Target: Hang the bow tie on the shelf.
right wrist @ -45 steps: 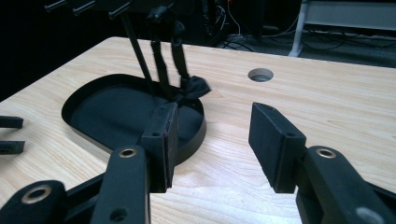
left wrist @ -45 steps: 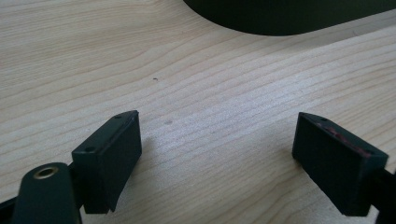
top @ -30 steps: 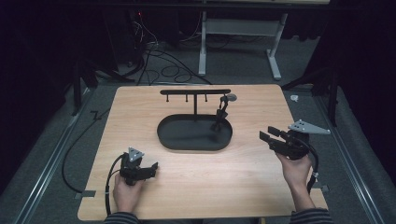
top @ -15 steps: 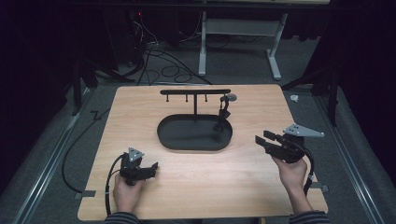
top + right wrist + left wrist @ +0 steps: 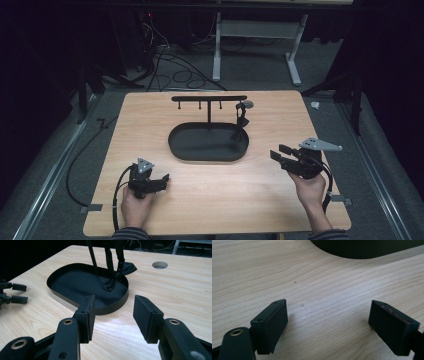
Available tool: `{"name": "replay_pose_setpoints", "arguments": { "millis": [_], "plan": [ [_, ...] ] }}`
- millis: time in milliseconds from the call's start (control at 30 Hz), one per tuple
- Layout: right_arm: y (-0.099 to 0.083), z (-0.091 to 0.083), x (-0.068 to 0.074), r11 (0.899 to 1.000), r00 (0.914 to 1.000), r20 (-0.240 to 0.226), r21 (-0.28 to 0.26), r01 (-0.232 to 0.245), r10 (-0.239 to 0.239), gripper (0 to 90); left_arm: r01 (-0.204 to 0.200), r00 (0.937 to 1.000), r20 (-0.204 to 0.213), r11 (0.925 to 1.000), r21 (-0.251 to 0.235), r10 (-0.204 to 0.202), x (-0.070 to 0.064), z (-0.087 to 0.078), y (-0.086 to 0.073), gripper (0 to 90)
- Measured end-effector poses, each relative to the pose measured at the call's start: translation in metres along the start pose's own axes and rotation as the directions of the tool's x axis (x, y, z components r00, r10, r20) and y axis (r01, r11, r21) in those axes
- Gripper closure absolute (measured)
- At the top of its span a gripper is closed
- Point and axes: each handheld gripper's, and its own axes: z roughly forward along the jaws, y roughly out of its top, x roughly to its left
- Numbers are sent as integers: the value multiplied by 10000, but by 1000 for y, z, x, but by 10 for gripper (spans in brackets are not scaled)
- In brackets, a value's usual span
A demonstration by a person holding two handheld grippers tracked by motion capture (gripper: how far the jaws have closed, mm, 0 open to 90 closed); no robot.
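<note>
- Our right tongs (image 5: pixel 281 152) have swung in from the table's right edge toward the tray (image 5: pixel 208 142), sinking a little closer to the wood; their jaws stand apart with nothing between them.
- In the right gripper view those tongs (image 5: pixel 113 315) now face the tray's near wall (image 5: pixel 110 308), short of touching it.
- The black strap (image 5: pixel 119 270) hangs from the right end of the stand's bar (image 5: pixel 209 98), its lower end slumped on the tray floor just behind that wall; it has not moved.
- Our left tongs (image 5: pixel 161 180) stay parked at the near left of the table (image 5: pixel 150 125), jaws spread wide over bare wood and holding nothing, as the left gripper view (image 5: pixel 328 322) confirms.
- We judge the approach has only begun: the right hand seems headed for the strap, and must still rise over the wall to reach it.
</note>
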Motion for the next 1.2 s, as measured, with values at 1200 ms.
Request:
{"name": "replay_pose_setpoints", "arguments": {
  "millis": [1200],
  "plan": [
    [-41, 21, 7, 9971, 9981, -310, 556, -514, 532, 543, 0, 10000, 2, 10000, 0, 0, 0, 0, 0, 162]
  ]
}}
